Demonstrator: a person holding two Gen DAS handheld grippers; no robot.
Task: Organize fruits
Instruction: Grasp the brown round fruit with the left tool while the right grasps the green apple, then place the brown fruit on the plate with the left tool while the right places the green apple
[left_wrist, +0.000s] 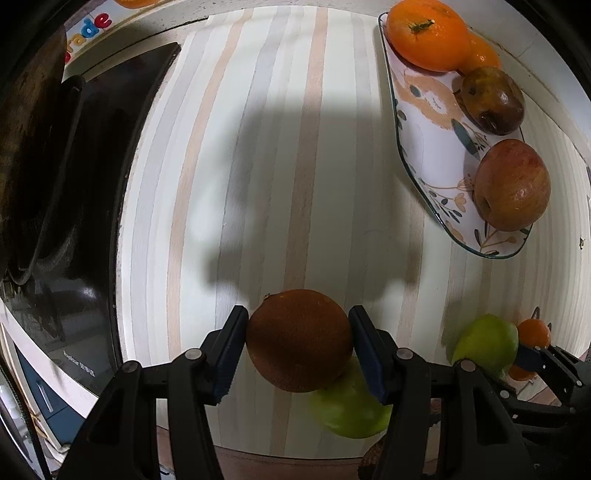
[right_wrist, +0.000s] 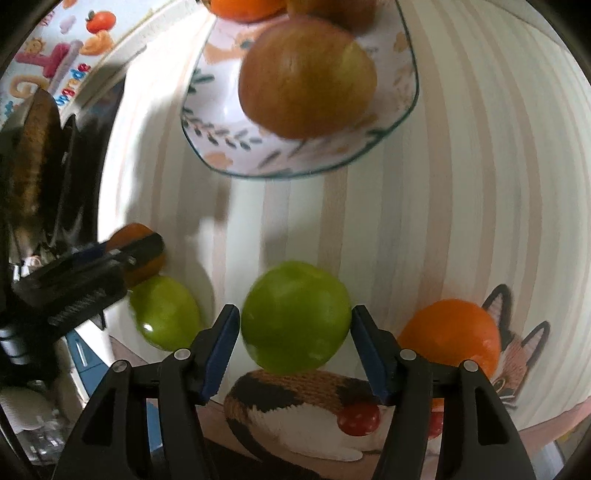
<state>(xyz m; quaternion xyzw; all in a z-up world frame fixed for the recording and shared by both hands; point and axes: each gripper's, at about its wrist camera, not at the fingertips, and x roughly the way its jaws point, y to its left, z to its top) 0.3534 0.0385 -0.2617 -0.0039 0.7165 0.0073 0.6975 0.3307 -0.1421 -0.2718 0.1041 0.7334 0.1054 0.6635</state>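
Note:
My left gripper (left_wrist: 298, 341) is shut on an orange (left_wrist: 299, 339), held above the striped cloth; it looks dark in shadow. My right gripper (right_wrist: 295, 325) is shut on a green apple (right_wrist: 295, 317), also seen in the left wrist view (left_wrist: 485, 345). A second green apple (right_wrist: 164, 314) lies on the cloth below the left gripper (right_wrist: 122, 258). A floral plate (left_wrist: 428, 147) holds an orange (left_wrist: 428, 35), a dark brownish fruit (left_wrist: 493, 99) and a red apple (left_wrist: 511, 184). The red apple (right_wrist: 306, 77) and plate (right_wrist: 258, 162) lie ahead of the right gripper.
Another orange (right_wrist: 452, 338) lies on the cloth at the right near a cat print (right_wrist: 513, 354). A black stovetop (left_wrist: 85, 206) with a dark pan (left_wrist: 33, 147) borders the cloth on the left. The cloth's near edge (left_wrist: 295, 454) runs just below the grippers.

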